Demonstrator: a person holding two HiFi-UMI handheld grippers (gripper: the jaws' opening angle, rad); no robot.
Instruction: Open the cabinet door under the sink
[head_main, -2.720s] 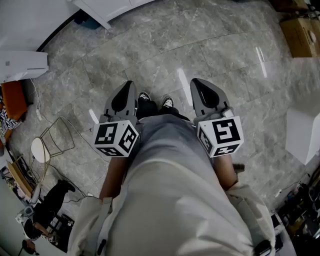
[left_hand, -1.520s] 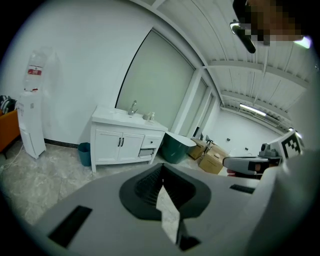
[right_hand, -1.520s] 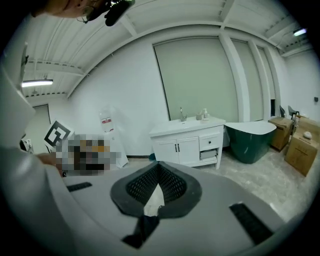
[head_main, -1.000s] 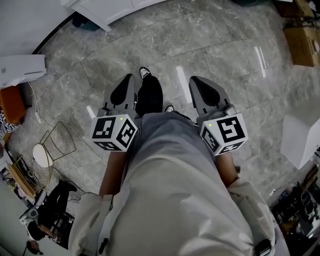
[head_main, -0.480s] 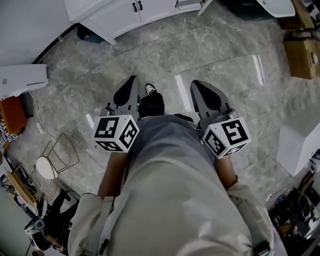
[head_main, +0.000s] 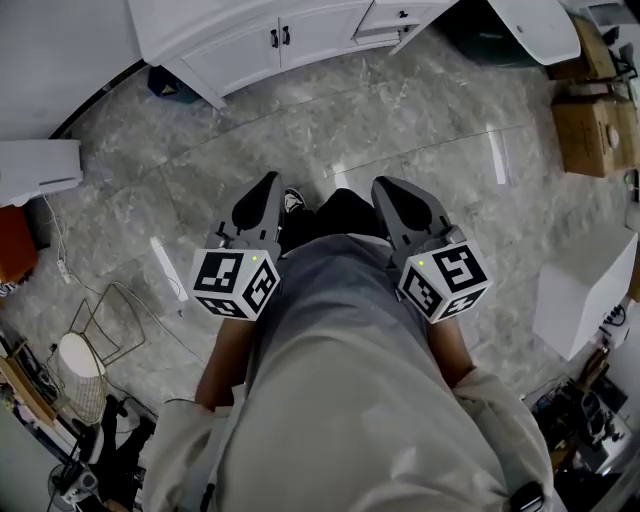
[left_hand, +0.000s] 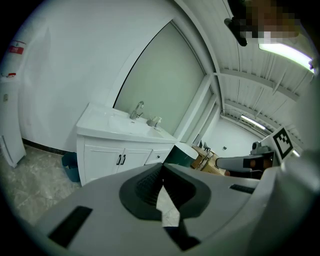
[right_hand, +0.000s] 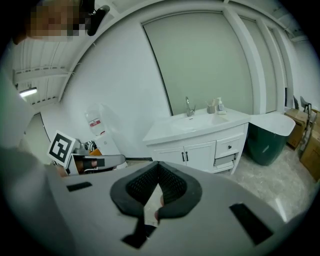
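Note:
The white sink cabinet (head_main: 262, 40) stands at the top of the head view, its two doors shut, with a pair of black handles (head_main: 279, 37) at the middle. My left gripper (head_main: 267, 183) and right gripper (head_main: 384, 187) are held in front of the person's waist, well short of the cabinet. Both point forward, shut and empty. The left gripper view shows the cabinet (left_hand: 107, 159) ahead beyond my shut left gripper (left_hand: 162, 172), with the faucet (left_hand: 137, 109) above. In the right gripper view, the doors (right_hand: 184, 156) lie past my shut right gripper (right_hand: 157, 170).
A dark green tub (head_main: 490, 35) with a white top stands right of the cabinet. Cardboard boxes (head_main: 592, 128) and a white box (head_main: 580, 292) sit at the right. A blue bin (head_main: 163, 82), a white appliance (head_main: 38, 165) and a wire stool (head_main: 105, 320) are at the left. Marble floor (head_main: 400, 110) lies between.
The person has walked forward, and the sink cabinet has come into view at the top. Both grippers have stayed shut and side by side.

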